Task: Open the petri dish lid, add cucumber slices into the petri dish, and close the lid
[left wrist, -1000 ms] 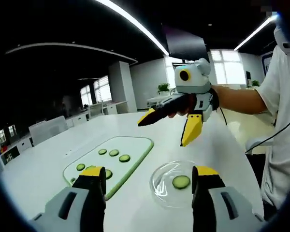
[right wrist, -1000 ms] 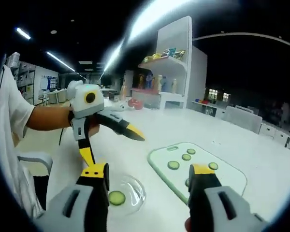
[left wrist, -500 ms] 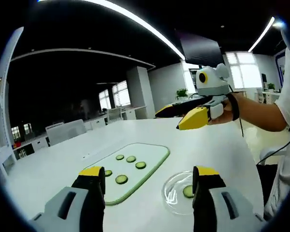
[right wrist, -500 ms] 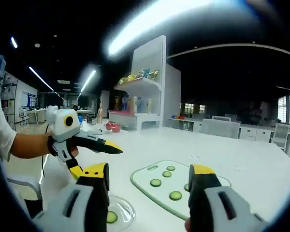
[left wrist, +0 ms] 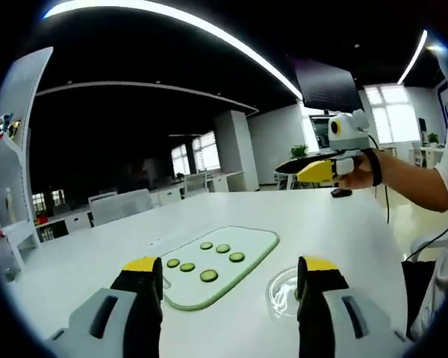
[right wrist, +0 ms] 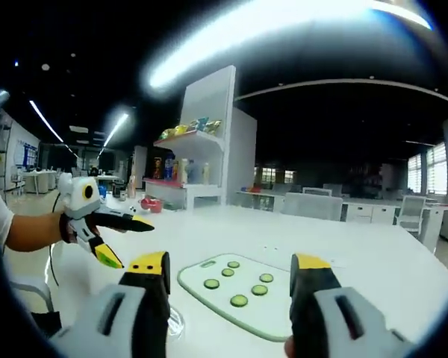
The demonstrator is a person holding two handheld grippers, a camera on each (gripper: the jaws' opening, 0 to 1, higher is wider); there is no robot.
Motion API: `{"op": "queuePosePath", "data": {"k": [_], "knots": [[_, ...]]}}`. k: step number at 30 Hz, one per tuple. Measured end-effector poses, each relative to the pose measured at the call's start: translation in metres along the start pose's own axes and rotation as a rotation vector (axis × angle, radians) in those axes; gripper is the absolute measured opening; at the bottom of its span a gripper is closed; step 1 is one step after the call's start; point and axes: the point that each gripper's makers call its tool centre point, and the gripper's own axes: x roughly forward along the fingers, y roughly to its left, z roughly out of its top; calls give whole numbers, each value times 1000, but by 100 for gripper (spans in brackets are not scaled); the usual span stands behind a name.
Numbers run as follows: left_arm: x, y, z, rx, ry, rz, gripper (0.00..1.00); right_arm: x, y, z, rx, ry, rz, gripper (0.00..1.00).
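Both tongs, left (left wrist: 228, 277) and right (right wrist: 230, 272), gape empty; petri dish (left wrist: 282, 289) partly hidden behind a jaw

A big table (left wrist: 343, 216) holds a cutting board (left wrist: 231, 265). Five cucumber slices (left wrist: 208, 275) lie on the board. In the left gripper view the petri dish (left wrist: 284, 292) sits on the table just right of the board. In the right gripper view a shelf (right wrist: 201, 160) stands behind the table, far back.
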Motion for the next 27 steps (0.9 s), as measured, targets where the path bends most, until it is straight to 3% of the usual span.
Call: {"op": "queuePosePath", "data": {"k": [15,27], "knots": [[-23,31,2,-3,-25,116,74,-37,-34,-16,3,11,-94,64],[-44,52,9,-3,-62,201,75,-67,-63,-14,22,-15,-198,64]]}}
